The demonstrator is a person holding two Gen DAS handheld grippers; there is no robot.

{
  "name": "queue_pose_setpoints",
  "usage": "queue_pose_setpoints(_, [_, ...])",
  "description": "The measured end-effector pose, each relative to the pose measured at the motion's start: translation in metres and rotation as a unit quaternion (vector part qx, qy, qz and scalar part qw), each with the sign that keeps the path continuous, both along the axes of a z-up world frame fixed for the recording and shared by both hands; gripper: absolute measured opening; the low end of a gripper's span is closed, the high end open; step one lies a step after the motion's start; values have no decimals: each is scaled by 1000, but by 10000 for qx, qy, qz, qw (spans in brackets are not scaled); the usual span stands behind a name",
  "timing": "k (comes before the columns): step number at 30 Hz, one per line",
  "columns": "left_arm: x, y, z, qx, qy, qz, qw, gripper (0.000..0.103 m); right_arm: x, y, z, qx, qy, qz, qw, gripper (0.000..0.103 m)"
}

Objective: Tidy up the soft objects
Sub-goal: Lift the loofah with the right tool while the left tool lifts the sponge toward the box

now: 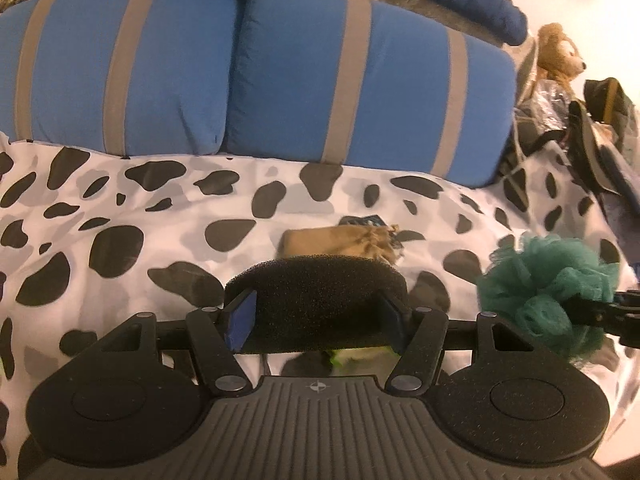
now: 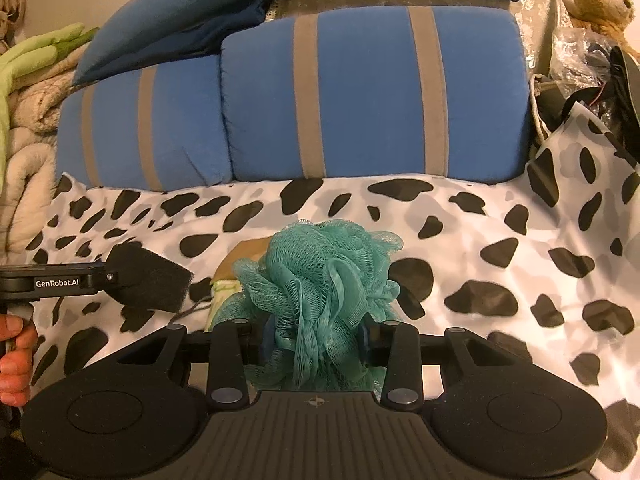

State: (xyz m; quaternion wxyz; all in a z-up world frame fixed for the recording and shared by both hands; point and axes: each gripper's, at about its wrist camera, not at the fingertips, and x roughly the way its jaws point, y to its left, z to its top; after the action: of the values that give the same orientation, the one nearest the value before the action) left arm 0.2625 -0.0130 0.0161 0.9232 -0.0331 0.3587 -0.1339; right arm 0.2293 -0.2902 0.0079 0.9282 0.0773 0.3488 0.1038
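Observation:
My left gripper [image 1: 316,320] is shut on a black foam sponge [image 1: 316,300] and holds it above the cow-print sheet [image 1: 120,208]. It also shows in the right wrist view [image 2: 148,280], at the left. My right gripper [image 2: 316,340] is shut on a teal mesh bath pouf [image 2: 324,268]; the pouf also shows in the left wrist view [image 1: 548,292], at the right. A tan cloth pouch [image 1: 340,242] lies on the sheet just beyond the sponge; in the right wrist view the pouch [image 2: 248,252] is partly hidden behind the pouf.
Two blue pillows with grey stripes [image 1: 360,92] [image 2: 360,92] lie across the back of the bed. A brown teddy bear [image 2: 600,0] and a pile of bags [image 2: 592,72] sit at the far right. Beige and green blankets [image 2: 28,92] are heaped at the left.

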Motion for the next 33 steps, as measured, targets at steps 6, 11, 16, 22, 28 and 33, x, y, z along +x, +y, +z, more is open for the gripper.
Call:
queue_pose_setpoints(6, [-33,0,0,-52,107,-156,9998,62,-32,6,3,103,-10,258,9996,40])
queue_pose_setpoints(11, [-65,0,-3,-56,222,-247,9994,62,-58,12,1,97,105,384,9992,40])
queue_pose_setpoints(16, [-93,2,-4,-62,287,-297,9991,63,-84,17,3,95,133,452,9988,40])
queue_pose_setpoints(22, [-125,6,-2,-70,328,-331,9989,63,-111,23,5,162,206,478,9985,40])
queue_pose_setpoints(28, [-157,10,-3,-129,426,-382,9983,63,-136,26,7,221,249,466,9984,40])
queue_pose_setpoints(33, [-177,11,-8,-135,607,-456,9970,63,-156,30,7,231,356,564,9975,40])
